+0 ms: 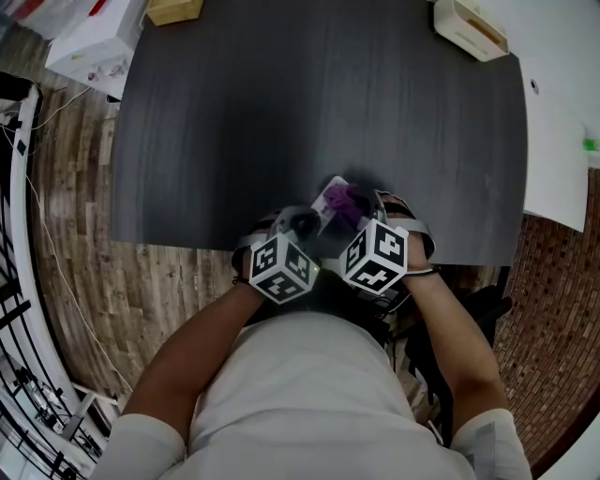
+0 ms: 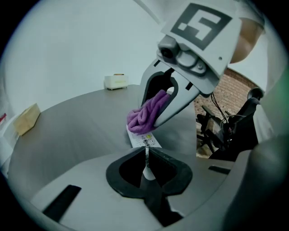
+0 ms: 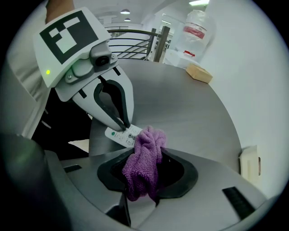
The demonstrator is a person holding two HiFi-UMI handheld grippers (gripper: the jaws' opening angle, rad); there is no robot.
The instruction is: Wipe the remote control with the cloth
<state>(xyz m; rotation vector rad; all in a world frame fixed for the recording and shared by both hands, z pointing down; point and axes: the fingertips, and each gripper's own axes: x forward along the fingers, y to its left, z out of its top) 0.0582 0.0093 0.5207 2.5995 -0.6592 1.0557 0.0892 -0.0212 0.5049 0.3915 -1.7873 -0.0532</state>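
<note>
Above the front edge of the dark table (image 1: 319,112), both grippers meet. My left gripper (image 2: 146,155) is shut on the thin edge of a white remote control (image 2: 145,140), holding it off the table. My right gripper (image 3: 144,155) is shut on a bunched purple cloth (image 3: 144,164), and the cloth's tip rests on the remote (image 3: 121,134) near its buttons. In the head view the remote (image 1: 330,197) and the cloth (image 1: 351,202) show just beyond the left gripper (image 1: 307,225) and the right gripper (image 1: 364,212). The far end of the remote is hidden under the cloth (image 2: 146,115).
A tan box (image 1: 174,9) sits at the table's back left corner and a cream box (image 1: 469,26) at its back right. A white table (image 1: 558,141) adjoins on the right. Wooden floor and cables lie to the left; a dark chair stands at the right front.
</note>
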